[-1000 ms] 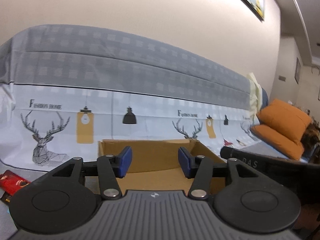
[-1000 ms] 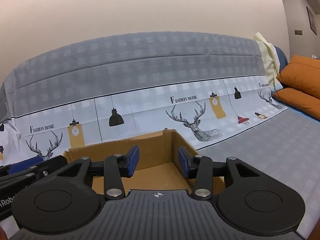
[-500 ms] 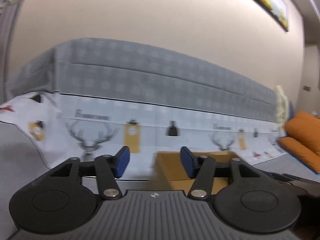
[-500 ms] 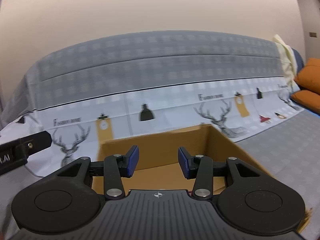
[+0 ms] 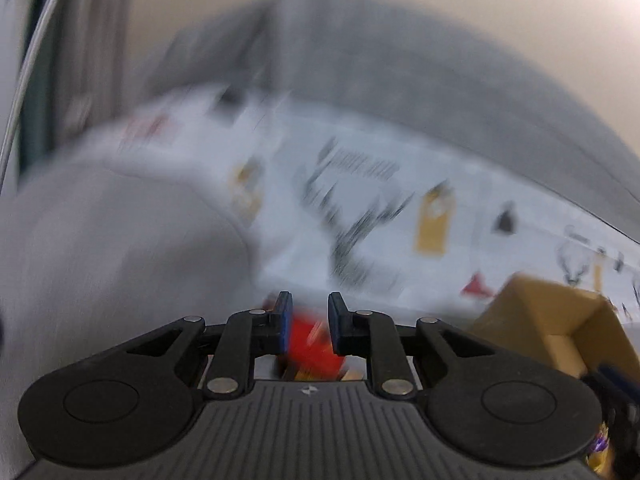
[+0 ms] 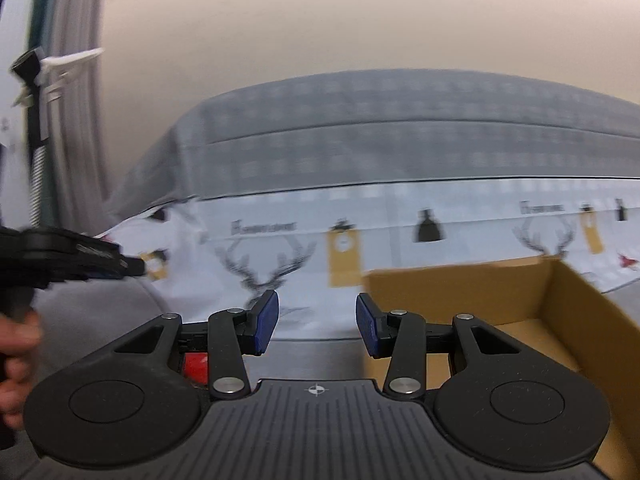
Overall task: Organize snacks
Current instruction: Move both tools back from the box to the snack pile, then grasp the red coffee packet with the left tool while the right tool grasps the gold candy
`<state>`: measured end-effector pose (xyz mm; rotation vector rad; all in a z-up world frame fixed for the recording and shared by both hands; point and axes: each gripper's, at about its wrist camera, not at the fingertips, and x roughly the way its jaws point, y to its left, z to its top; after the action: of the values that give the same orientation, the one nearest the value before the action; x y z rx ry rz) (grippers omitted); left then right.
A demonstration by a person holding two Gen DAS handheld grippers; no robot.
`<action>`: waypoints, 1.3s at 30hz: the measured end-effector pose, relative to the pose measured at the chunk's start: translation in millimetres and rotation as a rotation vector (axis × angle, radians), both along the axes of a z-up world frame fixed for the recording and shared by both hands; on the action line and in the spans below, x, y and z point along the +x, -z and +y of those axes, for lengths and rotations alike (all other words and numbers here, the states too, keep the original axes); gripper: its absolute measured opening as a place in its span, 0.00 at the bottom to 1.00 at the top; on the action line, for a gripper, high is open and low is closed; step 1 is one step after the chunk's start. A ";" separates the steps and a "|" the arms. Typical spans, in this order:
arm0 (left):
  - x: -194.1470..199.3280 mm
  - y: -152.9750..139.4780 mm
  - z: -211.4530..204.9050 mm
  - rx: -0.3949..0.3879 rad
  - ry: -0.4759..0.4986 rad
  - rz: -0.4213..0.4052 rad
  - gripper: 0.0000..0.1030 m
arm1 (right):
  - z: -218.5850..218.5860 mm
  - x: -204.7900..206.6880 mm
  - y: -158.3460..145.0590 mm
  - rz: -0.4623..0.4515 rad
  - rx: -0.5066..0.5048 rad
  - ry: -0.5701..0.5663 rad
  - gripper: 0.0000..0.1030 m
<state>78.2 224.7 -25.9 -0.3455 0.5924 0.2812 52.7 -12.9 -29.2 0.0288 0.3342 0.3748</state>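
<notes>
A plain beige wall rises behind a sofa whose back is draped in a grey-and-white cover printed with deer heads and hanging lamps; the seat below is grey. We take the open cardboard box on the seat as our landmark. In the right wrist view its inside shows only bare brown floor where we can see it, so we judge the sorting barely begun, with nothing visibly placed so far. Our right gripper hovers just left of the box's near-left corner, blue pads well apart and holding nothing. Left of the box, a red snack packet lies on the seat; the left wrist view is heavily smeared, so we cannot read its label or exact shape. Our left gripper points down at that packet, fingers narrowed but with a gap between them; the red shows through the gap and beyond it, and we cannot tell whether the pads touch it. We read them as not yet closed on it. The same tool shows at the far left of the right wrist view, gripped by a hand, well left of the box. A sliver of red also peeks under the right gripper's linkage. A yellow-purple wrapper shows at the edge, near the box. Left to do, as we judge it: grasp the red packet, carry it right, drop it in the box, then the rest.
</notes>
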 end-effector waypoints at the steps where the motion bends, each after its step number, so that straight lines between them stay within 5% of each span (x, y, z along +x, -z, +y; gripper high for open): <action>1: -0.6 5.7 11.5 -0.077 -0.035 0.015 0.20 | 7.3 -1.1 3.1 0.019 -0.003 -0.034 0.44; 5: 5.3 28.2 37.3 -0.262 -0.100 0.082 0.20 | 38.5 -4.1 18.4 0.091 -0.037 -0.140 0.40; 11: 24.5 43.0 44.1 -0.328 -0.122 0.113 0.22 | 65.6 13.3 46.3 0.229 -0.104 -0.145 0.39; 13: 34.1 49.8 41.7 -0.337 -0.118 0.122 0.27 | 71.6 23.7 56.1 0.270 -0.123 -0.131 0.39; 18: 55.9 65.4 35.2 -0.334 -0.135 0.165 0.58 | 82.8 47.2 83.4 0.350 -0.178 -0.095 0.40; 21: 66.5 73.8 35.8 -0.331 -0.154 0.171 0.64 | 86.4 59.3 98.6 0.398 -0.206 -0.072 0.41; 32: 101.6 102.6 39.1 -0.312 -0.156 0.170 0.63 | 89.6 76.3 120.4 0.472 -0.215 -0.047 0.46; 34: 104.7 101.8 36.8 -0.277 -0.147 0.167 0.56 | 90.0 77.7 119.8 0.471 -0.210 -0.047 0.46; 36: 106.9 99.4 34.0 -0.233 -0.139 0.170 0.27 | 89.9 77.5 120.3 0.462 -0.216 -0.053 0.45; 37: 106.6 97.9 33.4 -0.227 -0.132 0.165 0.26 | 90.0 76.9 120.6 0.455 -0.223 -0.053 0.44; 39: 103.8 92.1 31.0 -0.216 -0.126 0.141 0.21 | 89.6 75.2 120.8 0.434 -0.239 -0.051 0.26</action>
<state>182.0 255.8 -118.0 -0.5755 0.7434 0.3656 127.9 76.7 -150.0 -0.1350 0.8083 0.3757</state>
